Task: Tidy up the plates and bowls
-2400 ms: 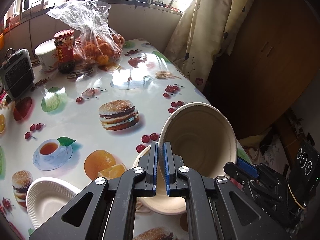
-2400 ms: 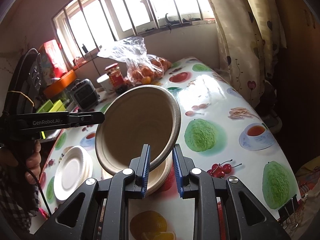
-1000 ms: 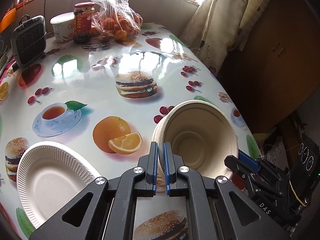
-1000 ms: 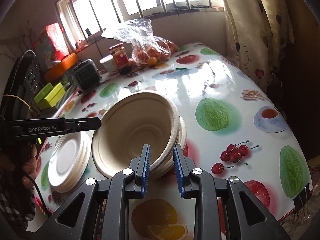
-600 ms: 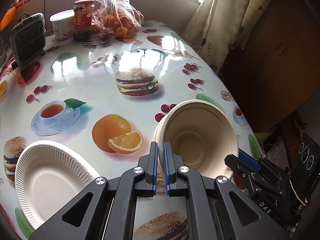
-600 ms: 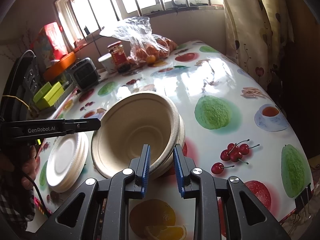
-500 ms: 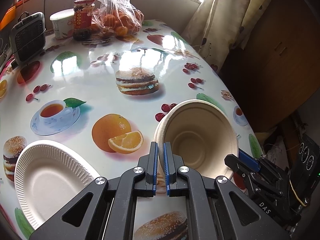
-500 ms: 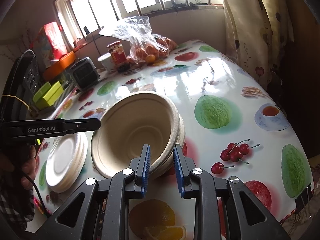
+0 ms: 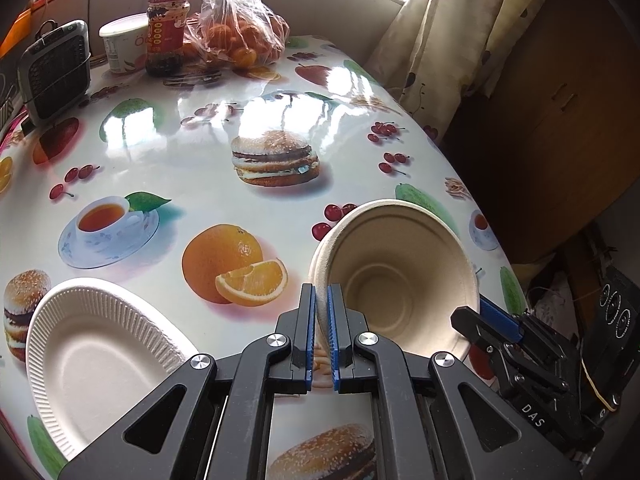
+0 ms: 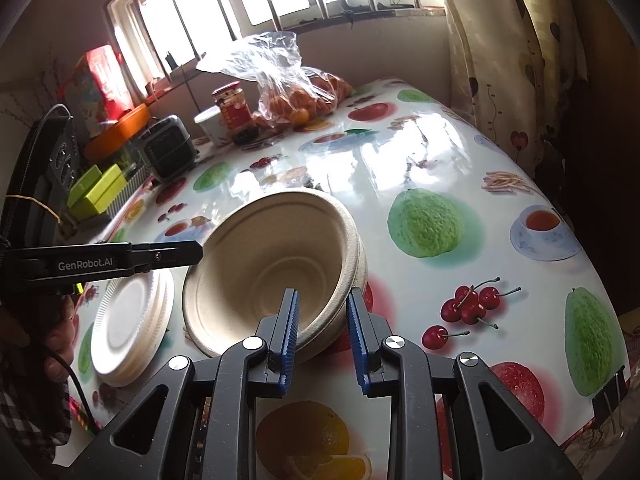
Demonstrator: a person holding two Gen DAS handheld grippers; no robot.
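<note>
L tool (image 9: 321,304) pinches bowl (image 9: 396,280) rim; R tool (image 10: 323,320) straddles near rim.

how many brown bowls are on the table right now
2 that show: the top bowl, tilted, its rim between the left gripper fingers, nested in a lower bowl on the table. More may hide underneath.

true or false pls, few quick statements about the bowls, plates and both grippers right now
1. The left gripper is shut on the rim of the beige bowl. True.
2. The right gripper is clamped tight on the bowl. False: its jaws are spread, straddling the rim.
3. A stack of white paper plates sits beside the bowls. True.
4. The bag of oranges lies inside the bowl. False: it is at the far end of the table, near the red-lidded jar.
</note>
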